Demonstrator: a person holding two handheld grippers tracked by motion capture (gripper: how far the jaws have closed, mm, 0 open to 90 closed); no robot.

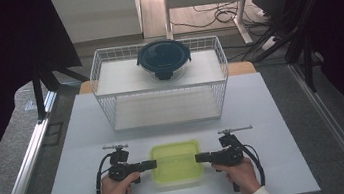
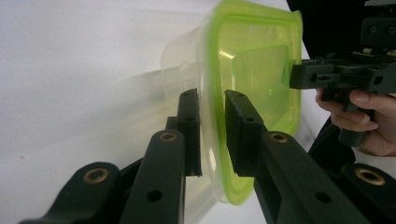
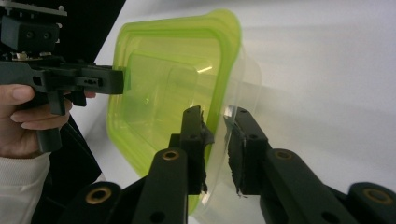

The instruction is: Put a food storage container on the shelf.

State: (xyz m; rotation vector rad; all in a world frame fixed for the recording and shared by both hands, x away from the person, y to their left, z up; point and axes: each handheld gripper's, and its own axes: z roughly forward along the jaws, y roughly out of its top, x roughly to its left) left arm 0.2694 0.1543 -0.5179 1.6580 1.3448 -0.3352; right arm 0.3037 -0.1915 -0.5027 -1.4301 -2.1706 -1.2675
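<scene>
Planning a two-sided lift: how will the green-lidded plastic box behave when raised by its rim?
The box looks empty and thin-walled, so probably light. Its see-through walls may flex where the left tongs and right tongs straddle the rim. Smooth plastic could slip.

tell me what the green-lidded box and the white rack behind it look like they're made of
Box: likely plastic, with a translucent lime lid and a clear glossy body, since the table shows through its wall in both gripper views. Rack: apparently white-coated metal wire, a thin open grid with flat white shelves.
</scene>
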